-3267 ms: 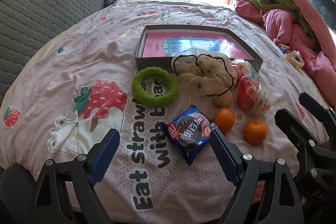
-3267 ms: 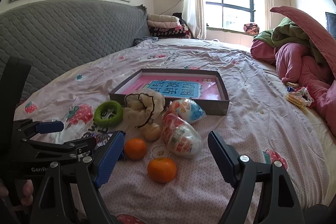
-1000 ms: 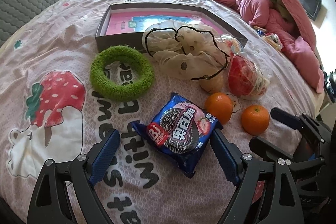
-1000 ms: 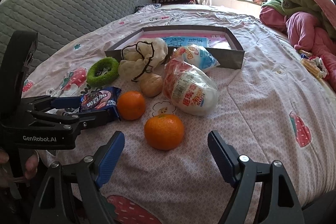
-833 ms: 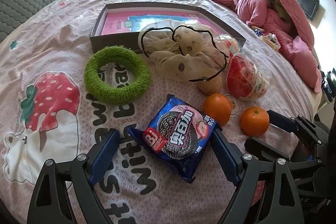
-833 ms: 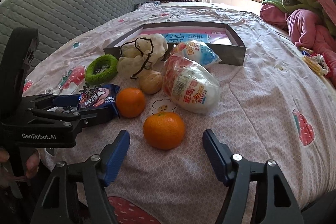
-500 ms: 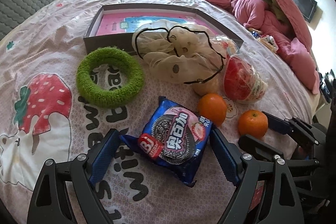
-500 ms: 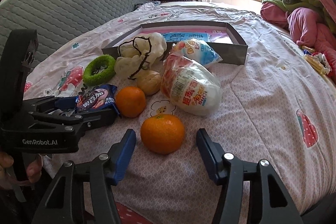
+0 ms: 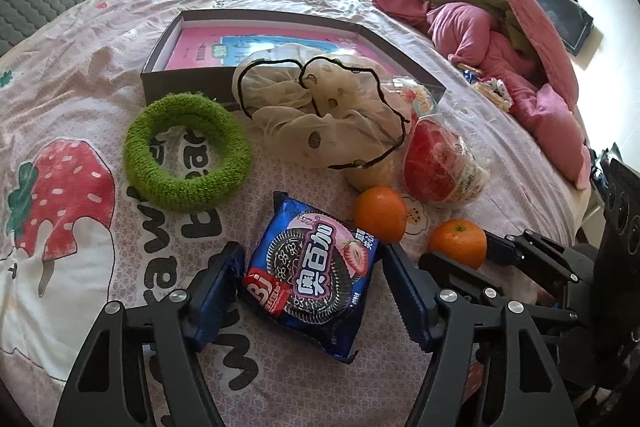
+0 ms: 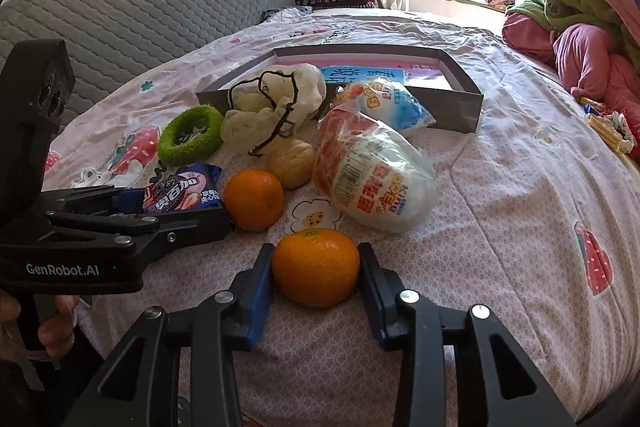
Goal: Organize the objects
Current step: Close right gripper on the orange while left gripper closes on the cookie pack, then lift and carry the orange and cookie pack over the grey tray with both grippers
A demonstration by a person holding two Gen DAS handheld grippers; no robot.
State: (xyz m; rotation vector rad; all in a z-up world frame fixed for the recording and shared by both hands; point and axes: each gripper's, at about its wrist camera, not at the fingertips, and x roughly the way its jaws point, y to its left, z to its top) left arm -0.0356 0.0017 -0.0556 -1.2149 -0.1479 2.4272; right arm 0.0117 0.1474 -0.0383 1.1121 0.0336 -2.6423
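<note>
A blue cookie packet (image 9: 312, 275) lies flat on the strawberry-print bedsheet between the jaws of my left gripper (image 9: 310, 291). Those jaws are closing, with the pads just at the packet's side edges and the wrapper uncrushed. My right gripper (image 10: 316, 275) is closing on the nearer orange (image 10: 316, 267), and both pads touch its sides. The same orange (image 9: 458, 243) shows in the left wrist view. A second orange (image 10: 253, 199) sits beside the packet. Farther back stands an open grey box (image 9: 176, 87) with a pink floor.
A green fuzzy ring (image 9: 188, 151), a cream scrunchie (image 9: 320, 115), a beige ball (image 10: 290, 163), a red-and-white egg-shaped pack (image 10: 376, 179) and a blue-and-white pack (image 10: 388, 107) lie before the box. Pink and green bedding (image 9: 500, 27) is piled at the right. A hand (image 10: 56, 323) holds the left gripper.
The right jaws have closed in from wide apart until they meet the orange. The left jaws have narrowed around the cookie packet, and the left wrist view has tipped a little.
</note>
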